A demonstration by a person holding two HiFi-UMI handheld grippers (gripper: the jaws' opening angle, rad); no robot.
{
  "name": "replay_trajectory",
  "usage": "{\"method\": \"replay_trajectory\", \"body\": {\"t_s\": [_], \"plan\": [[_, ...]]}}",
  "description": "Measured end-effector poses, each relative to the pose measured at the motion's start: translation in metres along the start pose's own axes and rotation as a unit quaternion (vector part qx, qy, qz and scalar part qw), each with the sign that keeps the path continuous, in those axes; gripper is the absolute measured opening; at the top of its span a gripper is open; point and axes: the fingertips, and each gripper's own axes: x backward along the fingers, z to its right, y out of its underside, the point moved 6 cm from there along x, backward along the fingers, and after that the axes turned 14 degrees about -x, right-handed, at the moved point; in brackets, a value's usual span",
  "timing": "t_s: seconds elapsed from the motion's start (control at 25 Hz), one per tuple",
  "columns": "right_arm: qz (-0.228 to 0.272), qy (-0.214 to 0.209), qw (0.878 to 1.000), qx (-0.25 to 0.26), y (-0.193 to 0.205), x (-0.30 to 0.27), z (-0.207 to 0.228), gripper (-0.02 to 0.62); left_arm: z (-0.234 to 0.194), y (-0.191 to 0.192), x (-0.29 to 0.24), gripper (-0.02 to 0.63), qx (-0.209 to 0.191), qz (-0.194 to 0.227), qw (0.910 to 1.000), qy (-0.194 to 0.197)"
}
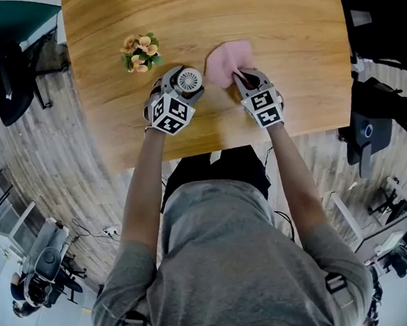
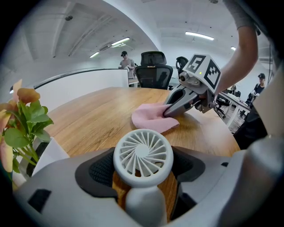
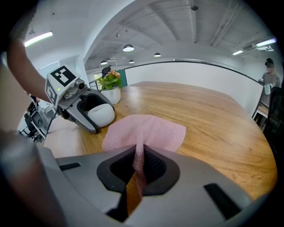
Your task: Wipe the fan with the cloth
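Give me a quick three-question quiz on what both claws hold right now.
1. True or false: the left claw is shut on the fan.
2. The right claw grips: A sponge, B pink cloth, C brush.
3. Do cloth and fan touch?
Key: 1 true; 2 B; 3 no, they are apart over the table.
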Motion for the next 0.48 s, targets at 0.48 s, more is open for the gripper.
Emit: {"method": "replay_trajectory", "body": {"t_s": [0.48], "plan": [[0.028,-0.001,1.0,0.006,-0.018,0.033,-0.025,0.021,0.011,-0.027,0.029,0.385,-0.036,0.015,0.9992,0.008]]}}
